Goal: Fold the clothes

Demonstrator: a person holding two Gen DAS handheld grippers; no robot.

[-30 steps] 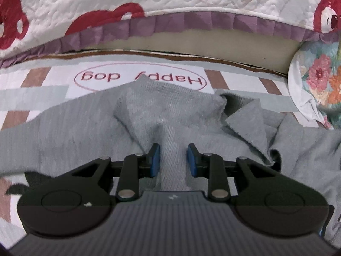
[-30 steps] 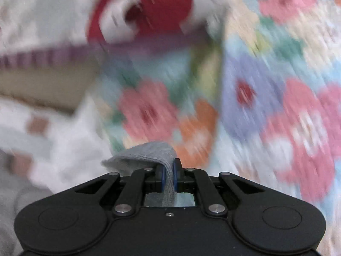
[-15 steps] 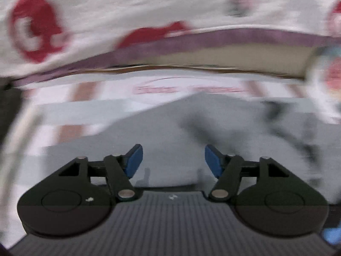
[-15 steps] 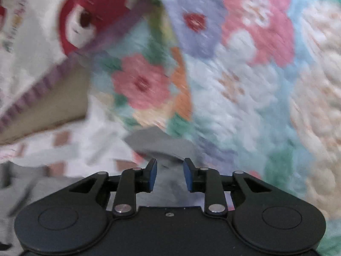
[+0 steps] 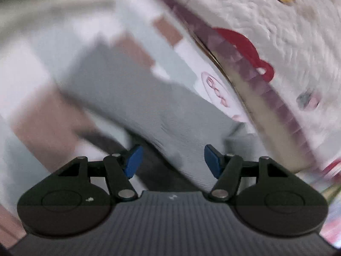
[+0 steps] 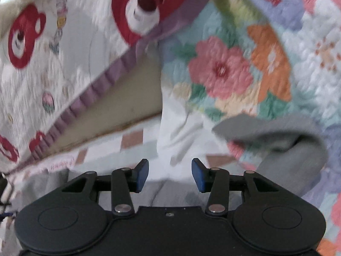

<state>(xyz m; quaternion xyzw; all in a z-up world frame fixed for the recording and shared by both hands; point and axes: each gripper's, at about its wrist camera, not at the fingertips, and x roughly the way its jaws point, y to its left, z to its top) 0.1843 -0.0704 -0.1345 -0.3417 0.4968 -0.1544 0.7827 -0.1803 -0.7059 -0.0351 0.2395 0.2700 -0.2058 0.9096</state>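
Observation:
A grey knit garment lies spread on a checked mat, blurred by motion in the left wrist view. My left gripper hangs open just above the garment's near edge, nothing between its blue pads. In the right wrist view a grey sleeve lies curled to the right, resting against a floral quilt. My right gripper is open and empty, left of that sleeve, over more grey cloth at the bottom.
A white quilt with red bears and a purple frill hangs over the bed edge behind the mat. The floral quilt bulges at the right. The mat's "Happy dog" oval print shows by the bed base.
My right gripper let go of the grey sleeve and opened; the sleeve now lies to its right. My left gripper opened wider and swung left, tilting its view.

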